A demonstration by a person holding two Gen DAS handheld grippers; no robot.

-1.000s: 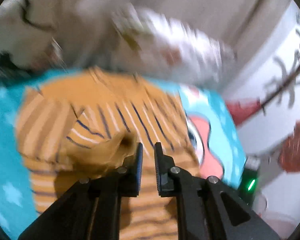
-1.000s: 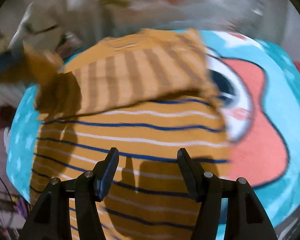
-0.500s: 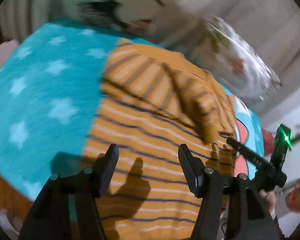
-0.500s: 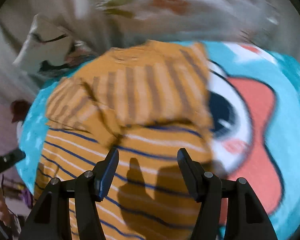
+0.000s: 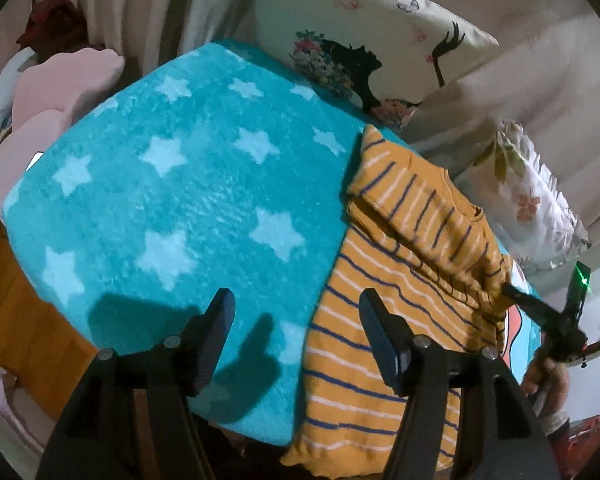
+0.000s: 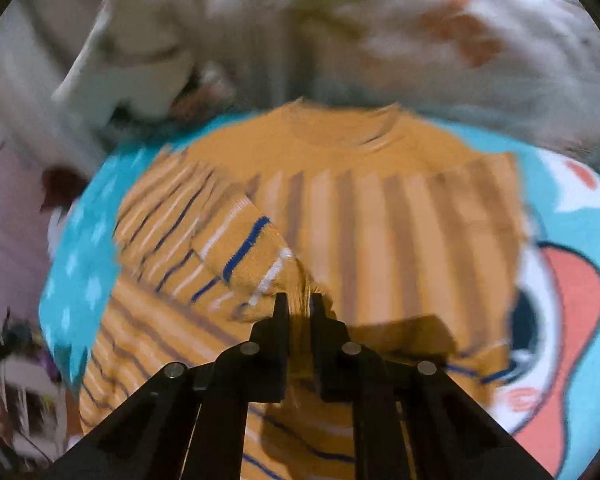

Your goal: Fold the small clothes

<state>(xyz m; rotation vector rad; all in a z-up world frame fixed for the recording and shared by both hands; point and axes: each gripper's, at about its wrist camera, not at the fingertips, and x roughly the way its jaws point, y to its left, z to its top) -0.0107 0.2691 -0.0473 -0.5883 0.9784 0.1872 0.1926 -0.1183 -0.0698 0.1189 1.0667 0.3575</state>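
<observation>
An orange sweater (image 5: 380, 320) with blue and white stripes lies on a teal star blanket (image 5: 180, 200), its sleeves folded across the chest. My left gripper (image 5: 295, 296) hangs over the blanket at the sweater's left edge. Its jaws are opening, with nothing between them. My right gripper (image 6: 298, 299) is shut on a bunched fold of the sweater's sleeve (image 6: 244, 248), which lies across the sweater's body (image 6: 400, 220). The left wrist view shows this right gripper (image 5: 508, 290) pinching cloth at the sweater's right side. The right wrist view is blurred.
A white printed pillow (image 5: 380, 32) and a floral pillow (image 5: 532, 200) lie behind the blanket. A pink cushioned seat (image 5: 60, 88) stands at the far left. Wooden floor (image 5: 20, 320) shows below the blanket's left edge. A person's hand (image 5: 548, 372) holds the right gripper.
The left gripper let go of the sleeve, opened and swung left toward the blanket. The right gripper went from open above the sweater to shut on the sleeve fold.
</observation>
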